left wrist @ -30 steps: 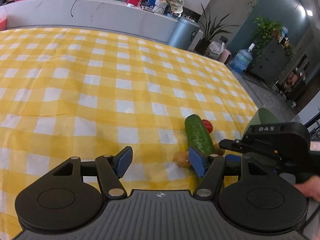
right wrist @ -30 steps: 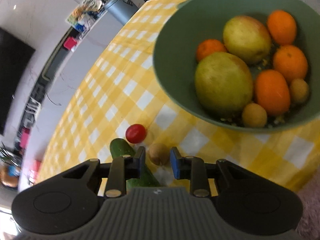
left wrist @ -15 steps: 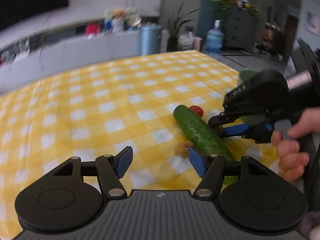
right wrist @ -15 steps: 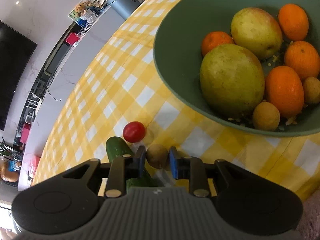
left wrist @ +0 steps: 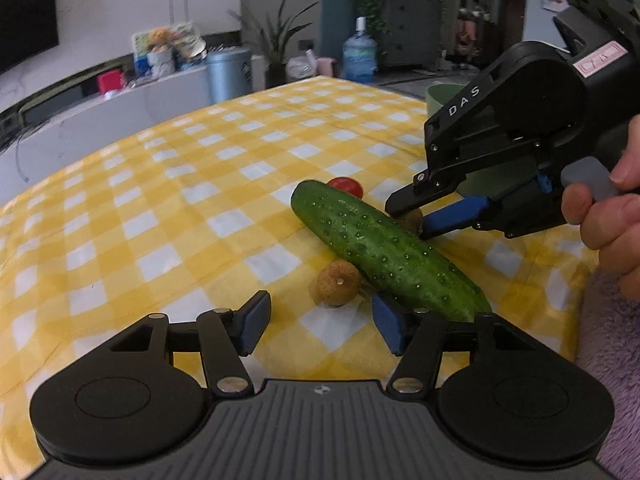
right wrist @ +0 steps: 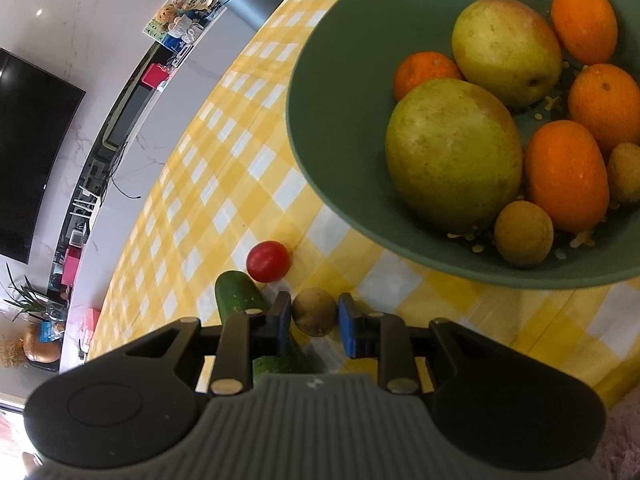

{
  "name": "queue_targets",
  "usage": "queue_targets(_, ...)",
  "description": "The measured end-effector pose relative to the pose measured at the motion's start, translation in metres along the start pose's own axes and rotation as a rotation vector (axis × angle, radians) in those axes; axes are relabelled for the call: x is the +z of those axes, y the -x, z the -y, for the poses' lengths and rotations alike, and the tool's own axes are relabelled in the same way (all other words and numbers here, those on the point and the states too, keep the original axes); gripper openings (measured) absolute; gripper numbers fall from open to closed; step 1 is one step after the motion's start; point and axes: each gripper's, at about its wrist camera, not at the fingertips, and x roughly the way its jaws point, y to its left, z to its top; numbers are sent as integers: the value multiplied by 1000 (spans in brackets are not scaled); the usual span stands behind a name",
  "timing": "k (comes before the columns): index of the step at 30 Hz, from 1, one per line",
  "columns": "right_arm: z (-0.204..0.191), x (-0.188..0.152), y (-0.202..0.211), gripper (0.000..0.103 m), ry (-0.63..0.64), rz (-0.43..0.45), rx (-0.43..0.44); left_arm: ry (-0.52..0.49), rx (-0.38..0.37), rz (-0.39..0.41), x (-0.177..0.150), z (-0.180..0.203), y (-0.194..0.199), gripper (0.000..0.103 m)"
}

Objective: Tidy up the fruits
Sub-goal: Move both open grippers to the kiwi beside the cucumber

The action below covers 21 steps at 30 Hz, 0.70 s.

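Your right tongs [right wrist: 313,316] are bracketing a small round brown longan-like fruit [right wrist: 314,311] on the yellow-and-white checked worktop [right wrist: 224,184], pads just beside it, not visibly clamped. A red cherry tomato [right wrist: 268,261] is sitting at its 11 o'clock, a long green cucumber [left wrist: 384,248] alongside. The green bowl [right wrist: 332,148] of oranges and pears is lying at 1 o'clock. Your left tongs [left wrist: 320,322] are hanging released near a second brown fruit [left wrist: 338,283].
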Motion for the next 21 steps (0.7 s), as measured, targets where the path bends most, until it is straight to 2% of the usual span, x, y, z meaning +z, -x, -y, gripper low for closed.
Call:
queue_targets(5,0,0,1,22,6,4,-1,-50,-54,17,-1,-6,-3,69)
queue_targets(15,-3,-2,1,21,37,11,-6,-170,-239,35,5,-28,-18,60)
queue_targets(21,-7,-4,0,21,57,15,-17,-146,-304,39,8,-40,-22,36)
